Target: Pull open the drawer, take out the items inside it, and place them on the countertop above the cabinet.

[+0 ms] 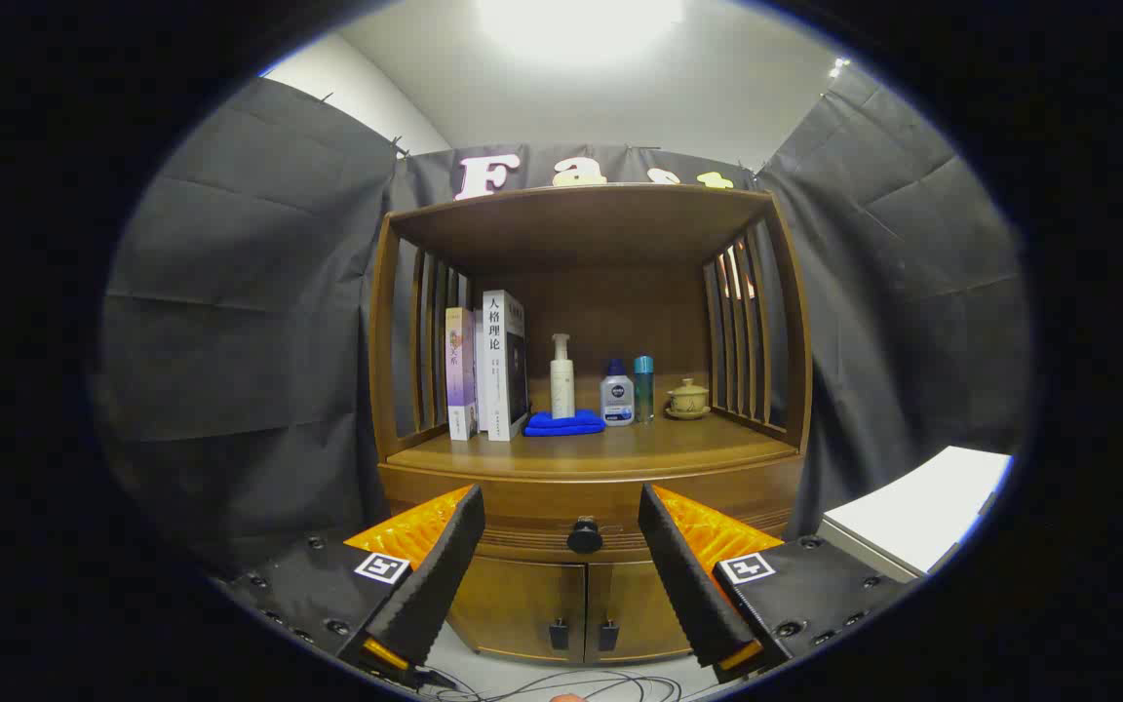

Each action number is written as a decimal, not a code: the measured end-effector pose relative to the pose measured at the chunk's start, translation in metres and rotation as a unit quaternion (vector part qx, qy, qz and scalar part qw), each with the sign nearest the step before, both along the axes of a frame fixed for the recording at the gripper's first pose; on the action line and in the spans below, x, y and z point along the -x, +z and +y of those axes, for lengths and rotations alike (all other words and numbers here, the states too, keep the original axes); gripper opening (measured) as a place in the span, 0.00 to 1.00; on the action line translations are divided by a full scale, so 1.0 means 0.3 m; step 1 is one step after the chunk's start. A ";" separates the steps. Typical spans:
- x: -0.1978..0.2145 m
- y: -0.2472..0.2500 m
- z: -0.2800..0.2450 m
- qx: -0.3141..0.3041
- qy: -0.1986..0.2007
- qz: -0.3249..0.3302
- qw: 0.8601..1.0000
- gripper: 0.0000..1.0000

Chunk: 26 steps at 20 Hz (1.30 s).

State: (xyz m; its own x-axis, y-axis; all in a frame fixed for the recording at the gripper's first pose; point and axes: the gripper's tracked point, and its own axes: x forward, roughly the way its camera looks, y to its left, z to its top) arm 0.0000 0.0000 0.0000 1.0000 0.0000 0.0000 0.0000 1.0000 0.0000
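Cabinet (586,458) is faced square-on. Counter (620,447) already carries books (488,366), bottles (617,392), blue cloth (564,423) at the back (front strip left free, likely for drawer items). Drawer (522,517) is seen closed, contents hidden. Gripper (561,541) is held wide open, nothing grasped. Drawer knob (584,535) is centred betw. fingers, just beyond tips, apparently lined up for a pull.

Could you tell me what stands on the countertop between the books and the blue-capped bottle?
In the gripper view, a white pump bottle stands between the books and blue-capped bottle, behind a folded blue cloth.
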 end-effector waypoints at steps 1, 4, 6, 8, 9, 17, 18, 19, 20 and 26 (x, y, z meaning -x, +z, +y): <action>0.001 0.010 -0.006 0.000 -0.002 -0.003 1.000 0.99; 0.003 0.021 -0.007 -0.006 -0.002 -0.008 1.000 0.99; 0.003 0.023 -0.008 -0.008 -0.001 -0.010 1.000 0.99; 0.003 0.022 -0.009 -0.004 -0.001 -0.009 1.000 0.99; 0.004 0.021 -0.008 -0.004 0.000 -0.007 1.000 0.99; 0.003 0.035 0.007 -0.004 0.009 -0.010 1.000 0.99; 0.003 0.040 0.007 -0.006 0.010 -0.011 1.000 0.99; 0.001 0.039 0.008 -0.008 0.011 -0.012 1.000 0.99; -0.002 0.042 0.009 -0.009 0.012 -0.013 1.000 0.99; -0.064 0.026 0.006 -0.008 0.015 -0.006 1.000 0.99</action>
